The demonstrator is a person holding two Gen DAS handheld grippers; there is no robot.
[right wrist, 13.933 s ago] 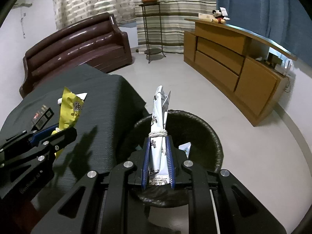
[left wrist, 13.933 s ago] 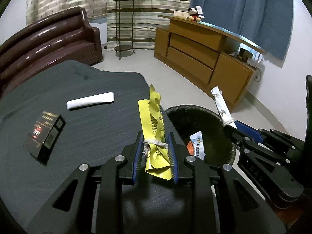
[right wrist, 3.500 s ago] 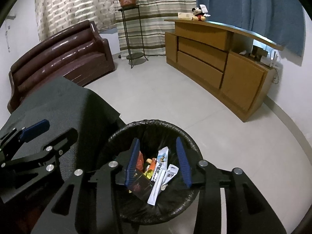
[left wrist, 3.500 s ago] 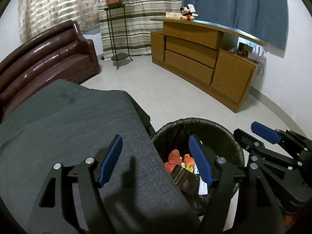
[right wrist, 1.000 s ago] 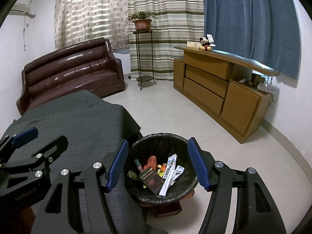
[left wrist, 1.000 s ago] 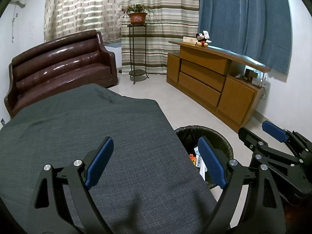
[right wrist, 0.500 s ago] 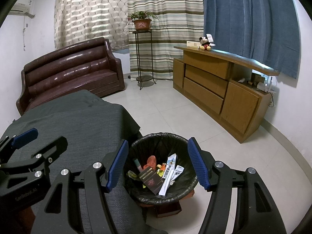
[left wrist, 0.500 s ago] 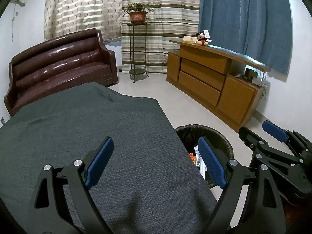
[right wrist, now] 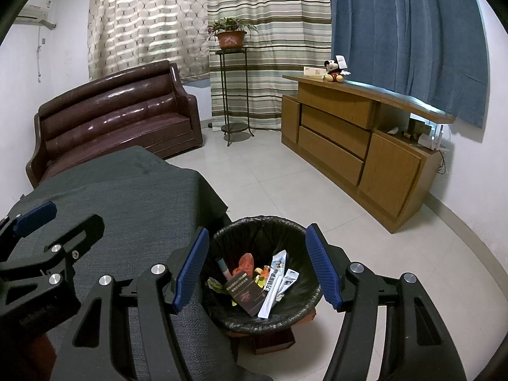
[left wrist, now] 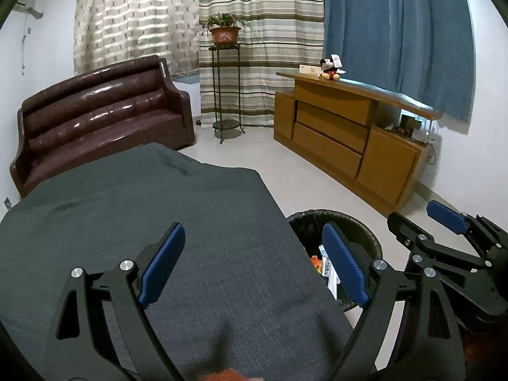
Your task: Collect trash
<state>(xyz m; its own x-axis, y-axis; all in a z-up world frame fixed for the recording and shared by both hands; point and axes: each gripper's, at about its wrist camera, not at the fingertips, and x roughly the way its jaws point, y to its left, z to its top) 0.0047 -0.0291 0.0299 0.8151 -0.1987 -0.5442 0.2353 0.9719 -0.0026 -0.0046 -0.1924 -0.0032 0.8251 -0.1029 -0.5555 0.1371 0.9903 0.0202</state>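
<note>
A black-lined trash bin (right wrist: 273, 317) stands on the floor beside the table, holding several wrappers, a dark booklet (right wrist: 246, 293) and white packets (right wrist: 276, 277). My right gripper (right wrist: 257, 270) hovers above the bin, open, with nothing between its blue pads. In the left wrist view my left gripper (left wrist: 254, 263) hangs open and empty over the dark grey tablecloth (left wrist: 127, 206); the bin (left wrist: 317, 222) shows at its right finger, and the right gripper (left wrist: 444, 222) appears at the far right.
A brown leather sofa (right wrist: 111, 120) stands behind the table. A metal plant stand with a potted plant (right wrist: 230, 38) is by the striped curtain. A wooden sideboard (right wrist: 365, 146) with a plush toy (right wrist: 333, 70) runs along the right wall. Pale tiled floor (right wrist: 285, 184) lies between.
</note>
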